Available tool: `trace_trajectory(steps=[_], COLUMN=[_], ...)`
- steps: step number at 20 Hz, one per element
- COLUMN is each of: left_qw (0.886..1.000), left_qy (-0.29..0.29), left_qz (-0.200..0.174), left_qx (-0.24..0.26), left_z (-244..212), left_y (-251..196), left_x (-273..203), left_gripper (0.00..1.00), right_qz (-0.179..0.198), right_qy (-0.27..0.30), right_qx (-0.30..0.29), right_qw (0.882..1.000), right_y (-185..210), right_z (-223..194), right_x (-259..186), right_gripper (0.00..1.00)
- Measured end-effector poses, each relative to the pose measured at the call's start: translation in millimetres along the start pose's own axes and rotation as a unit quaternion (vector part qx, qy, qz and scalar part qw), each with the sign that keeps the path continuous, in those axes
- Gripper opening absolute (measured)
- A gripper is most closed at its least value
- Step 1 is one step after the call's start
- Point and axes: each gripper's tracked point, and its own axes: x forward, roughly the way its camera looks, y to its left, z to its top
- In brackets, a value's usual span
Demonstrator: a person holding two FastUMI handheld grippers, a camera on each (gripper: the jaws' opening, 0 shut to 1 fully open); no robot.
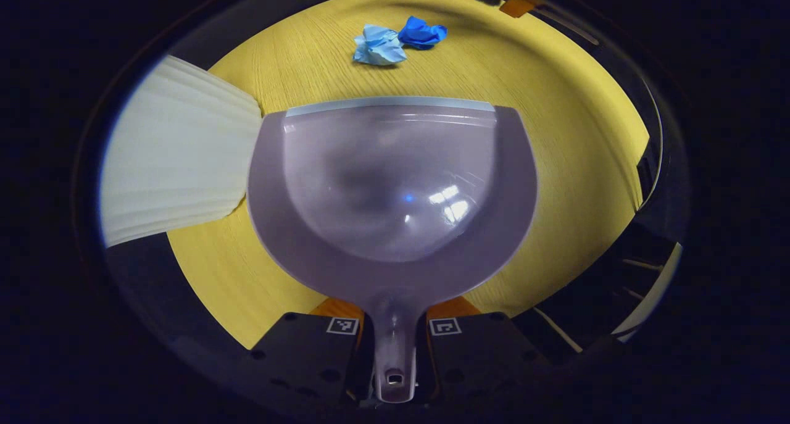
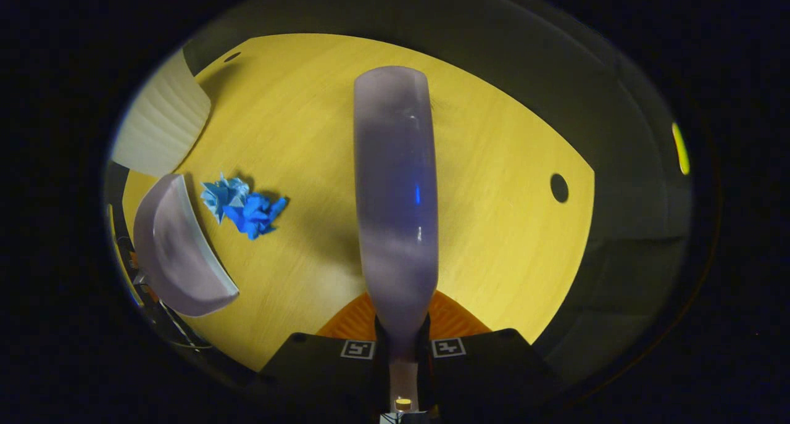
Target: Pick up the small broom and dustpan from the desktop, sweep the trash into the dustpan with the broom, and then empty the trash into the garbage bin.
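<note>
In the left gripper view my left gripper [image 1: 394,331] is shut on the handle of a pale grey dustpan [image 1: 389,183], whose lip points toward two crumpled paper balls, light blue [image 1: 378,45] and dark blue [image 1: 421,33], lying apart from it on the yellow desktop [image 1: 555,134]. In the right gripper view my right gripper [image 2: 402,344] is shut on the handle of the grey small broom [image 2: 395,189], which stands out above the desktop [image 2: 494,183]. To its left lie the paper balls [image 2: 244,207], with the dustpan [image 2: 176,248] just beyond them.
A white ribbed garbage bin [image 1: 176,152] stands at the desk's edge left of the dustpan, and the bin [image 2: 163,121] is at the upper left in the right gripper view. A round cable hole [image 2: 559,187] is in the desktop to the right.
</note>
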Motion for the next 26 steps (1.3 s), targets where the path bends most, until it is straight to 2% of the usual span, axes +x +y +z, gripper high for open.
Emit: trace_trajectory(steps=[4,6,8,9,10,11,12,13,14,15,17,18,21,23,26], left_qw=[1.0,1.0,1.0,1.0,1.0,1.0,1.0,1.0,0.999,0.999,0.998,0.997,0.997,0.996,0.995], left_qy=[0.003,0.003,0.003,0.003,-0.003,-0.002,-0.004,-0.006,-0.012,-0.017,-0.029,-0.037,-0.039,-0.05,-0.083], left_qz=[-0.018,-0.022,-0.022,-0.023,-0.02,-0.016,-0.014,-0.014,-0.012,-0.009,-0.003,0.0,-0.006,0.0,0.004], left_qx=[-0.001,0.001,0.005,0.007,0.011,0.018,0.019,0.021,0.027,0.035,0.052,0.067,0.066,0.076,0.051], left_z=[0.5,2.8,1.5,1.1,3.2,2.3,1.6,0.6,2.0,2.8,2.0,-2.4,-4.6,-4.2,2.9], left_y=[-3.6,-2.2,-0.8,-0.8,0.3,2.9,4.2,2.0,3.0,3.3,3.2,4.0,2.6,6.7,4.3], left_x=[4.7,10.7,15.6,16.1,18.2,21.1,18.6,18.0,17.4,19.7,20.5,22.3,20.0,22.7,21.2], left_gripper=[0.25,0.25,0.23,0.27,0.25,0.25,0.26,0.27,0.25,0.25,0.25,0.25,0.25,0.27,0.25], right_qz=[0.027,0.032,0.029,0.046,0.055,0.046,0.059,0.079,0.081,0.105,0.176,0.205,0.308,0.317,0.345], right_qy=[0.039,0.067,0.082,0.077,0.092,0.091,0.088,0.112,0.104,0.118,0.139,0.157,0.195,0.185,0.128], right_qx=[-0.081,-0.131,-0.181,-0.193,-0.202,-0.23,-0.247,-0.263,-0.288,-0.292,-0.283,-0.284,-0.223,-0.203,-0.124], right_qw=[0.996,0.989,0.98,0.977,0.974,0.968,0.963,0.955,0.949,0.943,0.932,0.923,0.904,0.908,0.922], right_y=[40.1,62.3,73.4,83.7,91.6,92.2,104.5,113.5,117.9,118.2,144.2,152.2,183.2,186.9,190.9], right_z=[16.2,8.4,3.9,8.3,0.8,3.8,-0.2,-18.1,-18.1,-26.6,-46.7,-62.0,-83.2,-84.8,-68.4], right_x=[25.9,44.7,44.5,44.6,44.9,40.7,42.4,36.7,34.2,33.4,23.1,19.0,-5.5,-4.7,-13.6], right_gripper=[0.18,0.18,0.18,0.18,0.18,0.18,0.18,0.18,0.18,0.19,0.19,0.19,0.19,0.19,0.19])
